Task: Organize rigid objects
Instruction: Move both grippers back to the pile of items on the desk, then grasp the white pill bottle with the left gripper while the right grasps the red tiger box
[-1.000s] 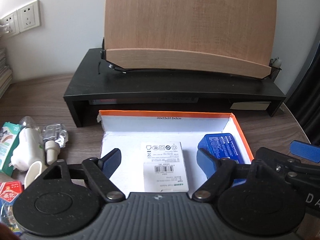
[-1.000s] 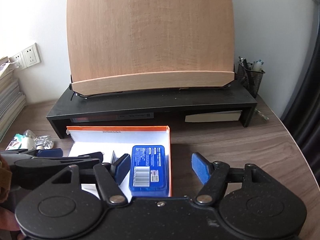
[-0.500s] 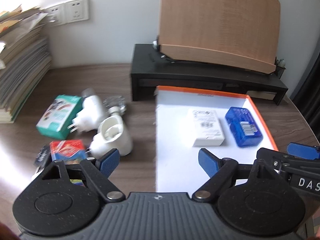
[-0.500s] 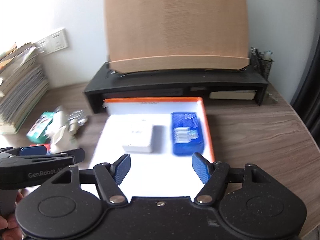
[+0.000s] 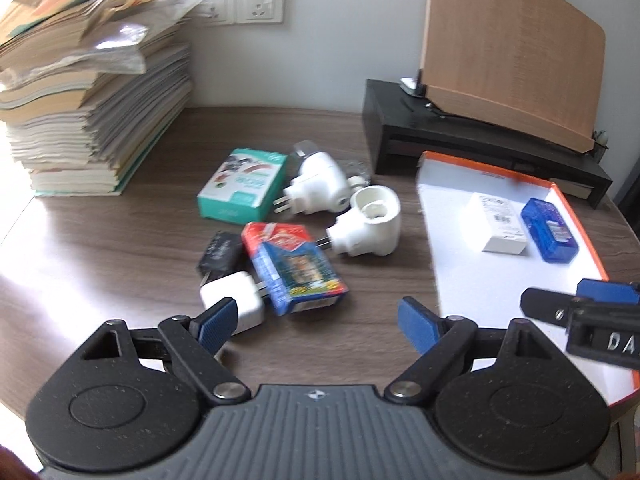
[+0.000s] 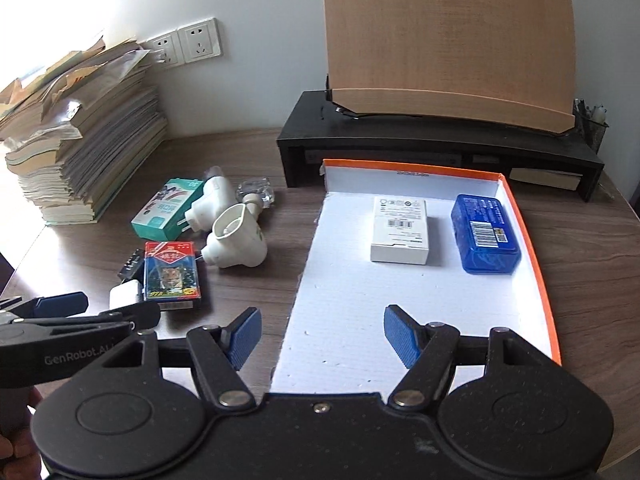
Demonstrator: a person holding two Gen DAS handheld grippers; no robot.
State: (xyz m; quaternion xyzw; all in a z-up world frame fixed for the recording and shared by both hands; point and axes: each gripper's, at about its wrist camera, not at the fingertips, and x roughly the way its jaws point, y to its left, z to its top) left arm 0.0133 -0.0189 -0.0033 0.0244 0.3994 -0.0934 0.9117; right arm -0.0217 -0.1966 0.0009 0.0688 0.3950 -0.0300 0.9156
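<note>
A dark wooden table [image 6: 580,264] is seen carrying, at its back, a black monitor stand [image 6: 400,152] with a tall wooden board [image 6: 448,40] propped on it, and at the left a high stack of books and papers [image 5: 88,92]. A shallow white tray with an orange rim [image 6: 360,288] lies in front of the stand; inside it a white box [image 6: 400,228] and a blue box [image 6: 484,232] are laid near each other, apart. Left of the tray a loose cluster is spread on the table: a teal box [image 5: 240,188], two white plug adapters [image 5: 368,224], a red-and-blue card pack [image 5: 292,264], a small black charger [image 5: 220,252] and a white charger cube [image 5: 236,296]. The left gripper [image 5: 316,320] is held above the cluster, jaws released, having just been opening with nothing between them; the right gripper [image 6: 320,336] is held over the tray's near edge, jaws likewise released and empty
</note>
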